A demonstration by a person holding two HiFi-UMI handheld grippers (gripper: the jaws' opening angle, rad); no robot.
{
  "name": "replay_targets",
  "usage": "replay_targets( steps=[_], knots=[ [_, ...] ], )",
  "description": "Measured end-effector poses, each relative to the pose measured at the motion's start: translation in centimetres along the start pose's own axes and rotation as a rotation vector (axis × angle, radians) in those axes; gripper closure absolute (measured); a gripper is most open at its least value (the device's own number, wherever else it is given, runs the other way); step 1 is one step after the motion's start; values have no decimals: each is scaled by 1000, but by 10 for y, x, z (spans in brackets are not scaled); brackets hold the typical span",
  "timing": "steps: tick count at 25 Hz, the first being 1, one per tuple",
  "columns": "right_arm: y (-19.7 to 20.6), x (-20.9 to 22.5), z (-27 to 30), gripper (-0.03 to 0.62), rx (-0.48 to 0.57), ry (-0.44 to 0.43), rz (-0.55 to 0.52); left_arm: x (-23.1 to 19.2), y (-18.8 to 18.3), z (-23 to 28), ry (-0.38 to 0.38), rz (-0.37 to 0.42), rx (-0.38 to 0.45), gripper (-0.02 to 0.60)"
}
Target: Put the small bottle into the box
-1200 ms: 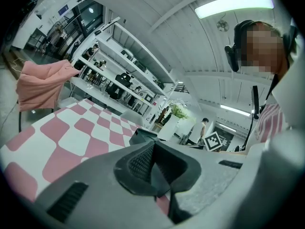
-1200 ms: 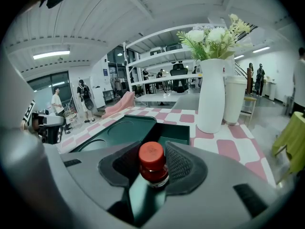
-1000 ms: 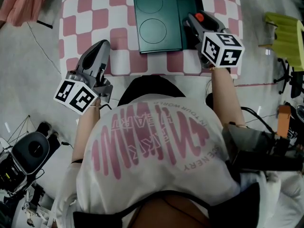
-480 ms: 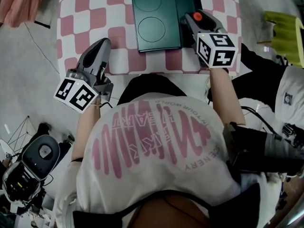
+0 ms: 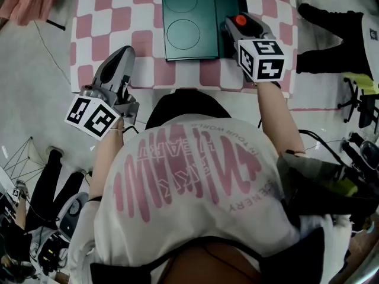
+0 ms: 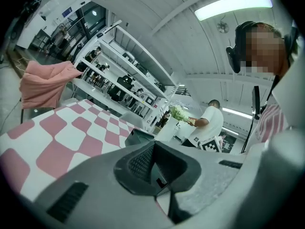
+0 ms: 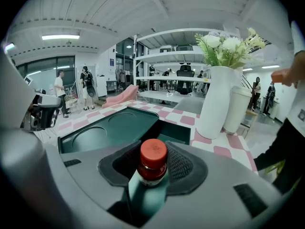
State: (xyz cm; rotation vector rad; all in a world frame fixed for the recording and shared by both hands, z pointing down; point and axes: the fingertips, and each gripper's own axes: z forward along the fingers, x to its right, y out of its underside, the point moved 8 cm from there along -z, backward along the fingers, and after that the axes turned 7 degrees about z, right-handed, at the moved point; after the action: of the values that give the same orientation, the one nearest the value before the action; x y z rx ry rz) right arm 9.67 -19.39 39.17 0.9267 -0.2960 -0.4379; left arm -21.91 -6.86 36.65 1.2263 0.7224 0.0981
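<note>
My right gripper (image 5: 234, 23) is shut on a small bottle with a red cap (image 5: 240, 21). It holds the bottle over the near right corner of the dark green box (image 5: 228, 2). In the right gripper view the bottle (image 7: 151, 162) stands upright between the jaws of the right gripper (image 7: 152, 185). Just beyond it is the box's open compartment (image 7: 175, 131). A green lid with two round recesses (image 5: 185, 19) covers the box's left part. My left gripper (image 5: 124, 55) hovers at the table's near left edge, shut and holding nothing (image 6: 159, 173).
A pink and white checked cloth (image 5: 106, 16) covers the table. A white vase of flowers (image 7: 217, 101) and a white cup (image 7: 237, 109) stand right of the box. A person in dark trousers (image 5: 331, 22) is at the table's right, and others are on the floor at lower left (image 5: 41, 182).
My right gripper has rolled slightly with the bottle still in it. The left gripper has stayed put. A person in dark trousers has walked along the table's right side.
</note>
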Motion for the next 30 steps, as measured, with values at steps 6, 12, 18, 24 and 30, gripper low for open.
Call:
replay_targets(
  steps=[6,12,18,24,30],
  knots=[
    [-2,-3,19,436,-16,-72,44,9,3,-13,-75,-17,37,575],
    [-2,11,6,436,-17,-104,30,53,7,-36,-174,-34,81,575],
    [-2,14,2,436,-10,-141,22,78,11,-61,-265,-31,129,575],
    [0,15,-2,436,-7,-149,13,99,20,-77,-303,-23,154,575],
    [-2,14,-3,436,-7,-161,14,102,16,-88,-346,-4,194,575]
  ],
)
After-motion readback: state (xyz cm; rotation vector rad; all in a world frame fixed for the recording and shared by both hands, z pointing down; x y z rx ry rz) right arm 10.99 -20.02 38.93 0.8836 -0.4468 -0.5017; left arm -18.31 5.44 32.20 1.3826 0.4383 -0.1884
